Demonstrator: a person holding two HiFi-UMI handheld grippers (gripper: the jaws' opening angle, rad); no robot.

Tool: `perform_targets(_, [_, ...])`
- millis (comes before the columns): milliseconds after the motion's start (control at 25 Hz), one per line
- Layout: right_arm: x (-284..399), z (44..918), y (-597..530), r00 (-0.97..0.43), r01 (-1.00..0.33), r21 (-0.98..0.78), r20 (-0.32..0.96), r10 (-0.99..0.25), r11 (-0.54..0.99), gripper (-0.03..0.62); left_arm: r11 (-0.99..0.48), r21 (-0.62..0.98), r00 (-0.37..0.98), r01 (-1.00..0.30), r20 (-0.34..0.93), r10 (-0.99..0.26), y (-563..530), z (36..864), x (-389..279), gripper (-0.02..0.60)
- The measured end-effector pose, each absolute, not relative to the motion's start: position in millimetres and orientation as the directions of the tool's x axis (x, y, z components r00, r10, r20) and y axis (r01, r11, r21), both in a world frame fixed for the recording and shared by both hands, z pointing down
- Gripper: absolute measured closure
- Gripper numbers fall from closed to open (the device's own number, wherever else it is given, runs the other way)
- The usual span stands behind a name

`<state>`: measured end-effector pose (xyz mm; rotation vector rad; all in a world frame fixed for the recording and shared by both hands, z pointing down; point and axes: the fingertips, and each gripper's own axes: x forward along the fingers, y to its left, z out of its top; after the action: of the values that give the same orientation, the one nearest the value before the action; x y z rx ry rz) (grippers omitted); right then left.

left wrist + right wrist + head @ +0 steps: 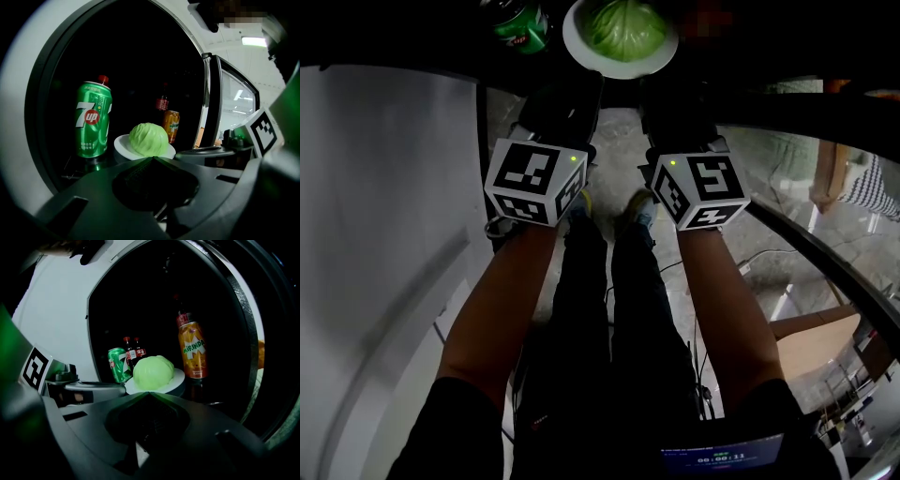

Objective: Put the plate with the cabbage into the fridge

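Left gripper (152,160) fingers are nearly closed, apparently pinching the near rim of the plate (121,143). Right gripper (150,393) does the same beside it. The plate with the cabbage (148,139) is inside the fridge (212,98), level with the cans. Best bet: settle it flat, open both together, back straight out. Green can (93,119) is just beside on the left, orange can (192,351) on the right. The only open room is back toward the person.
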<state>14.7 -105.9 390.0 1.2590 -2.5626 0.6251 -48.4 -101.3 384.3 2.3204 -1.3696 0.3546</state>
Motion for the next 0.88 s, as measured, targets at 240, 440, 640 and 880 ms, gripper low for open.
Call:
perform_targets(240, [13.6,388.6,-108.9,-0.615,-0.789,-0.294,0.373,-0.695,0.54,0.588,-0.4,0.239,0.466,-0.885,0.442,-0.766,-104.5,382.9,-49.9,0.577])
perform_targets(440, [14.6,390.8,-111.3,-0.607,-0.794,-0.296,0.38,-0.698,0.531,0.588,-0.383,0.248,0.456,-0.89,0.454,-0.766,-107.5,385.4,-49.0,0.577])
perform_targets(640, [13.8,390.7,-114.0,-0.608,-0.794,-0.289,0.381,-0.696,0.535,0.588,-0.378,0.25,0.453,-0.892,0.455,-0.767,-109.6,386.0,-49.7,0.577])
perform_targets(880, [17.5,387.3,-115.3,-0.596,-0.803,-0.279,0.369,-0.713,0.526,0.588,-0.382,0.248,0.455,-0.89,0.437,-0.776,-110.8,384.0,-49.0,0.577])
